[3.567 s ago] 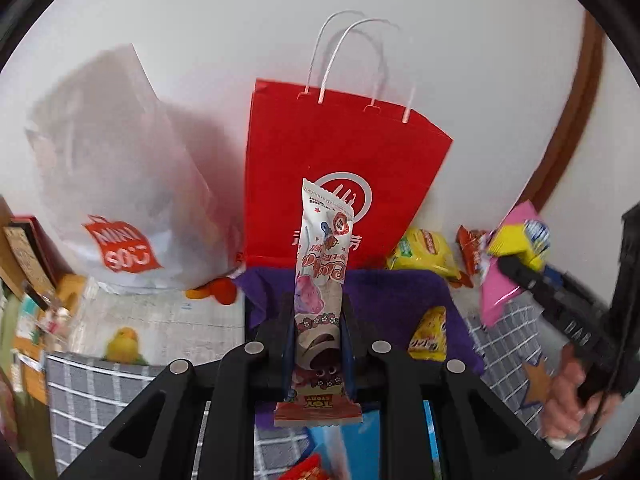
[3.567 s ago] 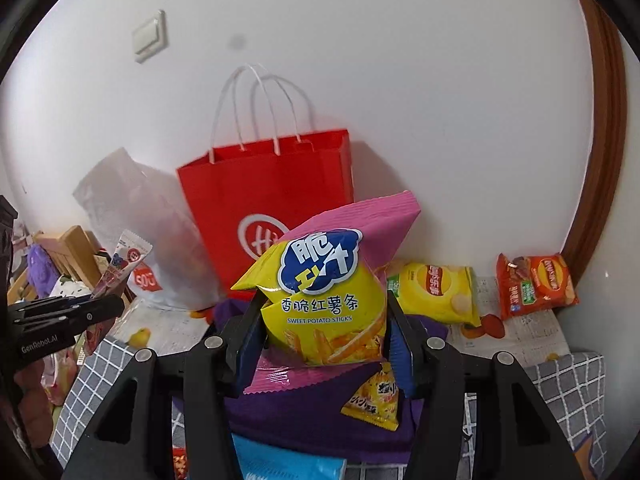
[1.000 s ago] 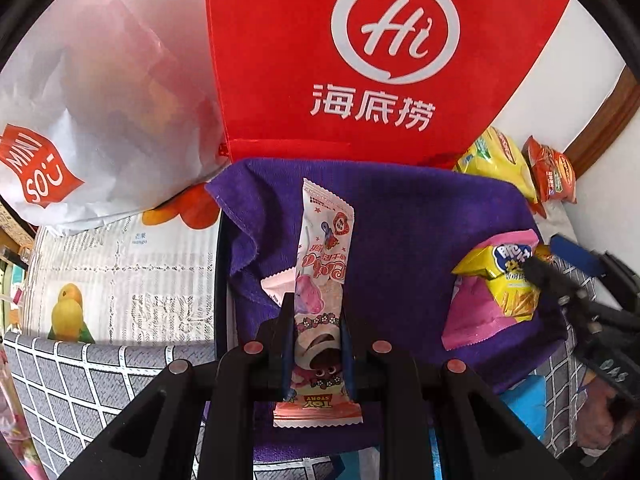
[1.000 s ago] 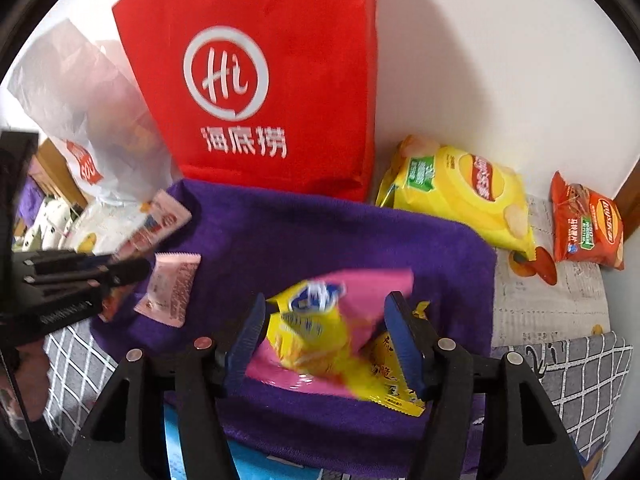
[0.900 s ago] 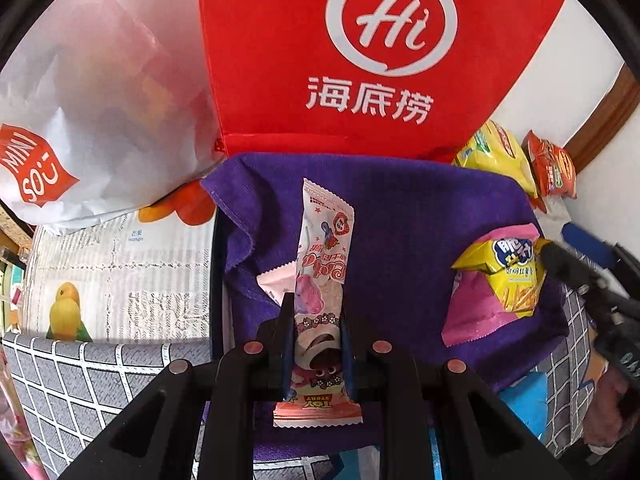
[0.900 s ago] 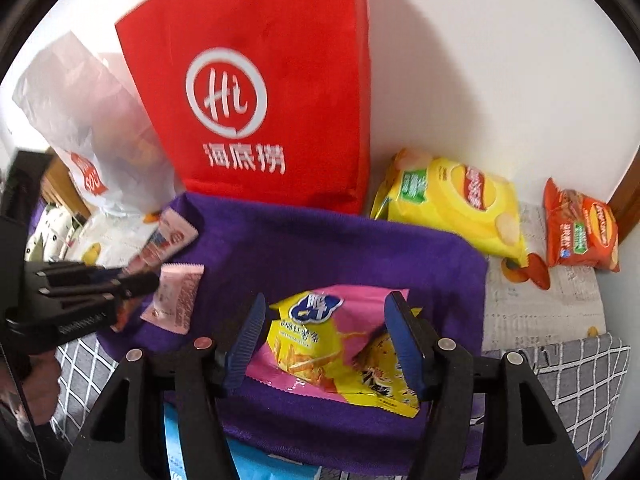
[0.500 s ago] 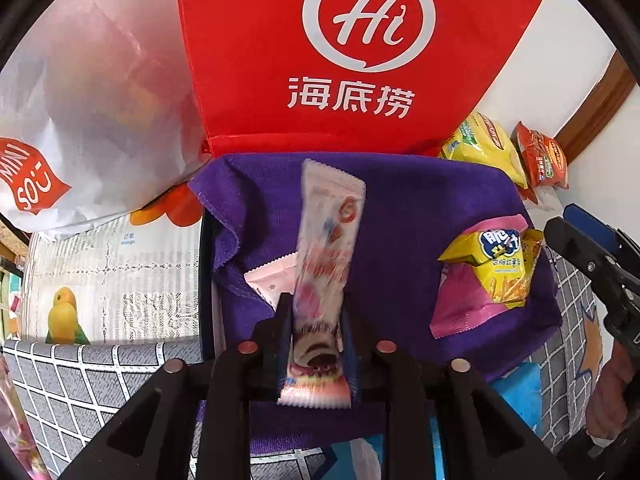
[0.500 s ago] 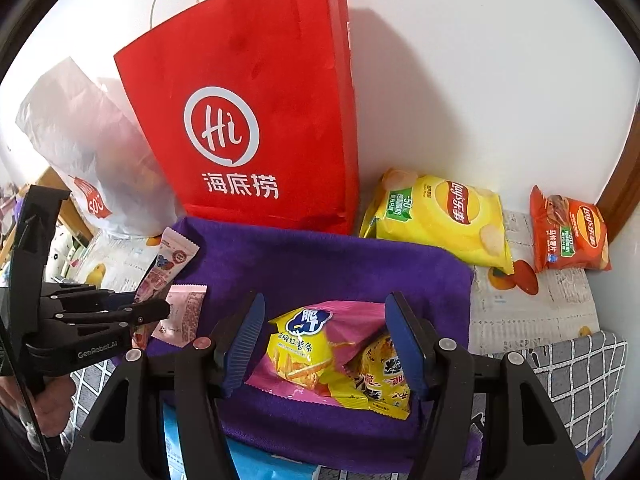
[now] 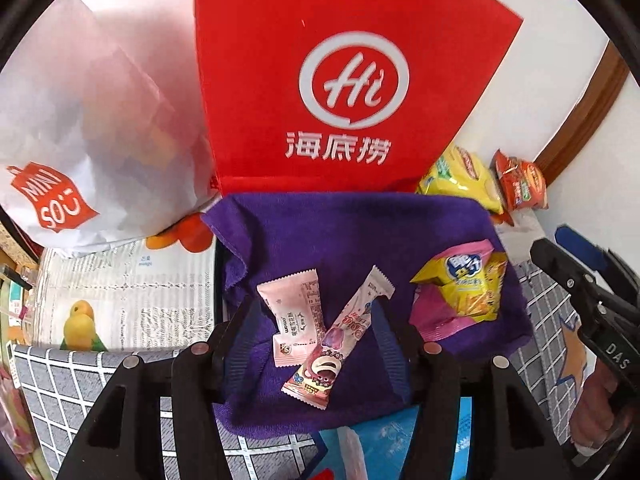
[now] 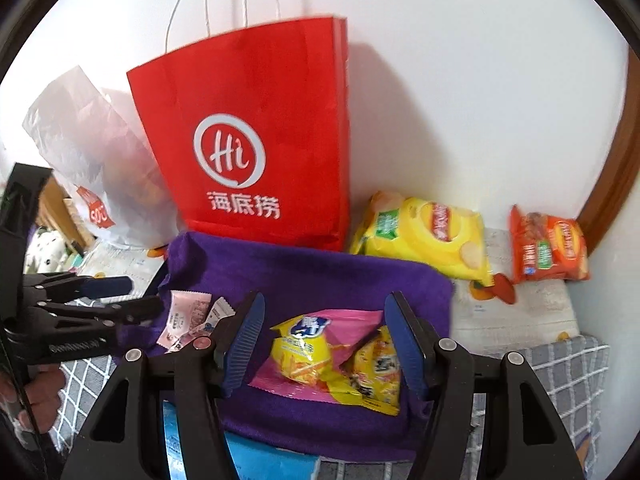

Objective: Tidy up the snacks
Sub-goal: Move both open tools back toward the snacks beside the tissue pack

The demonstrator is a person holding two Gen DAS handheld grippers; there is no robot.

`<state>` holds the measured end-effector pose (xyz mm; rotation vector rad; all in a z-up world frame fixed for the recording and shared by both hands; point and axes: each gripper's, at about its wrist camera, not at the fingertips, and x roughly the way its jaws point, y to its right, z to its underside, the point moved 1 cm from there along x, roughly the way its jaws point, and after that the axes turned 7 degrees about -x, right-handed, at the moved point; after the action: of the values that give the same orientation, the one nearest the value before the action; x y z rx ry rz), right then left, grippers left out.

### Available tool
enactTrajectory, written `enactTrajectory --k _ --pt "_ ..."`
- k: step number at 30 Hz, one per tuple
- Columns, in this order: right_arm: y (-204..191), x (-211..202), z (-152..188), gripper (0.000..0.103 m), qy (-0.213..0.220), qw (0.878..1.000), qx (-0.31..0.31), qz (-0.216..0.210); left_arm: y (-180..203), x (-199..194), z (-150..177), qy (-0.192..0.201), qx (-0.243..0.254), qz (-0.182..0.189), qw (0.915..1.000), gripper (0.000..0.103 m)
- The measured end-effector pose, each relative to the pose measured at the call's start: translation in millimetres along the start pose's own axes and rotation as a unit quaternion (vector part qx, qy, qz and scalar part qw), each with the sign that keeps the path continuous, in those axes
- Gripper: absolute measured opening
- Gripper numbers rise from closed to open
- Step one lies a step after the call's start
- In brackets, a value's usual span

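Left view only: the long pink snack stick (image 9: 342, 332) lies in full on the purple cloth (image 9: 352, 232), tilted, its lower end over a pale pink packet (image 9: 294, 316).
Right view only: the string handles on top of the red paper bag (image 10: 256, 136), and the yellow chip bag (image 10: 424, 236) and orange chip bag (image 10: 548, 244) seen whole beside the wall.
Left hand-held gripper (image 9: 316, 332): jaws are opening; the stick lies between them and the pads do not press it.
Right hand-held gripper (image 10: 324, 344): jaws stand apart and grip nothing.
Sweet potato sticks bag (image 10: 308, 352): yellow and pink, it lies flat on the cloth between the right jaws, touching a small yellow packet (image 10: 376, 372).
White plastic bag (image 9: 80, 120): stands left of the red bag.
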<state>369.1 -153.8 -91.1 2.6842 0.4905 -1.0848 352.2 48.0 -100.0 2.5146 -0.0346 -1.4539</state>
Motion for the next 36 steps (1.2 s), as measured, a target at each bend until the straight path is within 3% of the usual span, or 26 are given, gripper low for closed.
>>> enactTrajectory --k 8,12,16,20,26,31,36 --pt "8 -47 23 0.062 0.017 0.999 0.033 0.016 5 -38 3 0.034 0.018 -0.001 0.9993 0.055" --pt "9 -74 50 0.062 0.014 0.999 0.042 0.028 13 -66 6 0.05 0.023 0.03 0.998 0.056" --pt "12 -94 77 0.062 -0.008 0.998 0.051 0.039 23 -92 16 0.072 0.04 0.049 0.9954 0.064" --pt "15 -112 99 0.062 -0.005 0.996 0.069 0.056 26 -107 33 0.072 0.055 0.052 0.9945 0.064" --pt "4 -125 130 0.062 -0.02 0.994 0.098 0.036 15 -125 56 0.074 0.048 0.054 0.9946 0.064" --pt "-13 -135 141 0.062 -0.023 0.995 0.083 0.047 4 -134 79 0.073 0.046 0.051 0.995 0.064" --pt "-25 -141 146 0.062 -0.019 0.996 0.083 0.033 -13 -134 97 0.055 0.024 0.058 0.9965 0.064"
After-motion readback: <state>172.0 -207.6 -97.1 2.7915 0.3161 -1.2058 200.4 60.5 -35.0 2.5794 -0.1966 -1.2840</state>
